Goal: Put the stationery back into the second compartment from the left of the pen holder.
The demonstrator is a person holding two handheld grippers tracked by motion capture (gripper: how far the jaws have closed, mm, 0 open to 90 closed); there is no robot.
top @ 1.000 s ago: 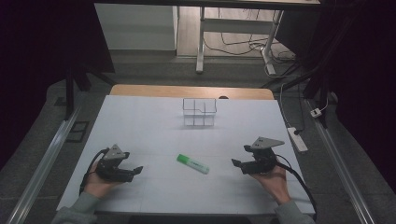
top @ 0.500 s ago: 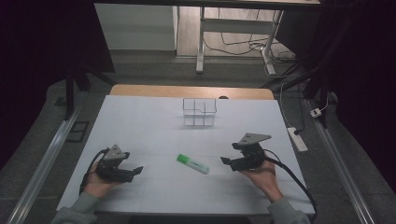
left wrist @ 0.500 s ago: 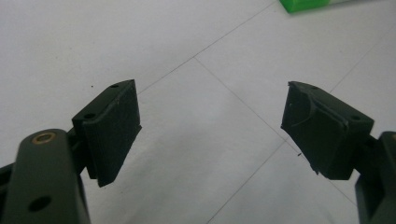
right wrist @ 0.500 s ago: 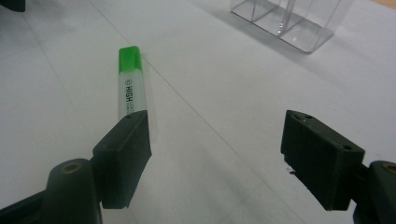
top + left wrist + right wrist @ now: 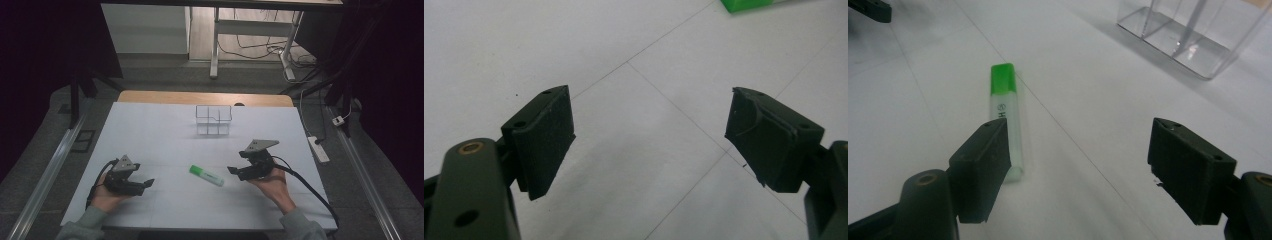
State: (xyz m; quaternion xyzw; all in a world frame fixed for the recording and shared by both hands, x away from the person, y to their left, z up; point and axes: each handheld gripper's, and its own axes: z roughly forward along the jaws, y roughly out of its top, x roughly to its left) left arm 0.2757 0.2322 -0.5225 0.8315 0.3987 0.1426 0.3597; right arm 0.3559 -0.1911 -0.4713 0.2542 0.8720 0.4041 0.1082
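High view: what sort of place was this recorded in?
Probably a lab or office workroom set up for recording. A white table stands on grey floor, with a desk frame, loose cables and a power strip behind it. On the table lie a green highlighter and a clear divided organizer.

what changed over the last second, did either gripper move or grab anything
The right gripper slid left across the table toward the green highlighter, open and holding nothing. The left gripper, the highlighter and the clear divided organizer stayed put.
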